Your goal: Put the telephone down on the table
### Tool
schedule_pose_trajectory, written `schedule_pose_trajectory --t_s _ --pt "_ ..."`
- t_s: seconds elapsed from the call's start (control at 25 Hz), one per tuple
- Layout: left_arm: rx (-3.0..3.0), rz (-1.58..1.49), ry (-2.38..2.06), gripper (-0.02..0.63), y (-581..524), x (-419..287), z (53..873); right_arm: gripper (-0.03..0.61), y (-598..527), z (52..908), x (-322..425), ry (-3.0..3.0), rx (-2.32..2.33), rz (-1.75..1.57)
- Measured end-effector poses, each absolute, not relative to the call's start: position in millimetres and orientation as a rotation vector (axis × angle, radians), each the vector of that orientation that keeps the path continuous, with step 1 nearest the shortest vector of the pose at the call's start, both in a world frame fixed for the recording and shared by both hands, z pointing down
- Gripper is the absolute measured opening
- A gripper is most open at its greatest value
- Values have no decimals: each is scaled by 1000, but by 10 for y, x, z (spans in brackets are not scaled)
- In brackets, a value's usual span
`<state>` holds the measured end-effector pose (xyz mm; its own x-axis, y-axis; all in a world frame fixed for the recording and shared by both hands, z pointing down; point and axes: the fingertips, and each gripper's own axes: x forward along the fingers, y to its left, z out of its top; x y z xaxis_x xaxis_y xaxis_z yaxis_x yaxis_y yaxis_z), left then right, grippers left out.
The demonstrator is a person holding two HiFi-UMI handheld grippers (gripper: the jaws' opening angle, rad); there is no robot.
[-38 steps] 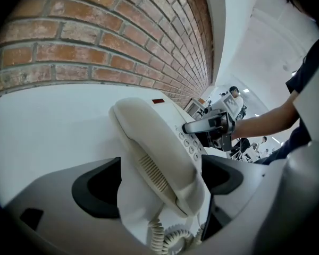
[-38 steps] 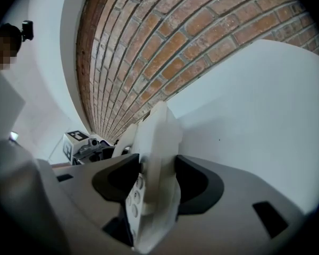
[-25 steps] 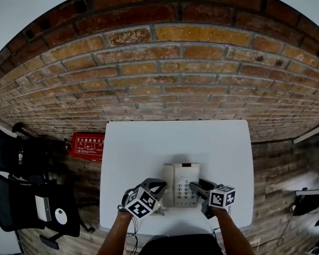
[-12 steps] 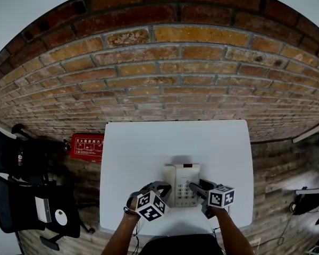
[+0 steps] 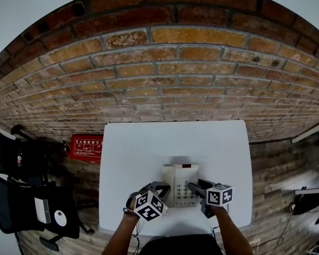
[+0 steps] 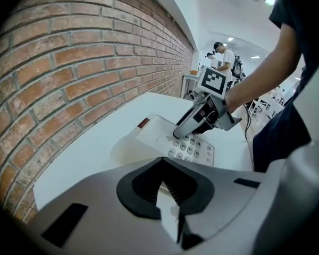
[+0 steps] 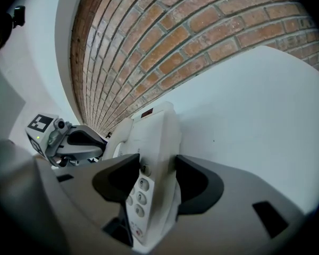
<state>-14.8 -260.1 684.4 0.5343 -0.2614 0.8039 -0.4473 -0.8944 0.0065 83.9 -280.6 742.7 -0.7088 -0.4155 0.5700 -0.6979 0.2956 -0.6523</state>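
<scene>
Telephone (image 5: 182, 180) looked down on the surface (image 5: 149, 142), near its front edge. Right tool (image 7: 157, 180) was clamped on its side. Left tool (image 6: 168, 195) was closed, empty, beside the handset (image 7: 121, 137). Risk: pulling away before opening would have dragged it off, and a left nudge could have unseated the handset.

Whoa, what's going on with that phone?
A person is handling a white telephone with two hand-held grippers at a white table by a brick wall. The right hand-held gripper is clamped on the keypad side of the base. The left hand-held gripper is shut on a white piece at the near left end, which looks like the handset. The telephone seems to be down on the table, or nearly so, with both grippers on it.
</scene>
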Motion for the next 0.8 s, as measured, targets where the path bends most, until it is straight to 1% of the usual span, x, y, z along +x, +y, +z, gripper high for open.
schedule_pose_trajectory --t_s 0.28,0.6,0.8 --pt "2563 1292 -615 8 -2608 -150 6851 216 -2802 7416 841 -2254 1027 1346" --pt "2556 1282 -626 8 -2612 -152 6852 181 -2759 7298 892 -2263 1043 1316" --pt "2563 1150 -678 8 -2577 -185 6750 176 -2743 7111 936 -2287 1058 1221"
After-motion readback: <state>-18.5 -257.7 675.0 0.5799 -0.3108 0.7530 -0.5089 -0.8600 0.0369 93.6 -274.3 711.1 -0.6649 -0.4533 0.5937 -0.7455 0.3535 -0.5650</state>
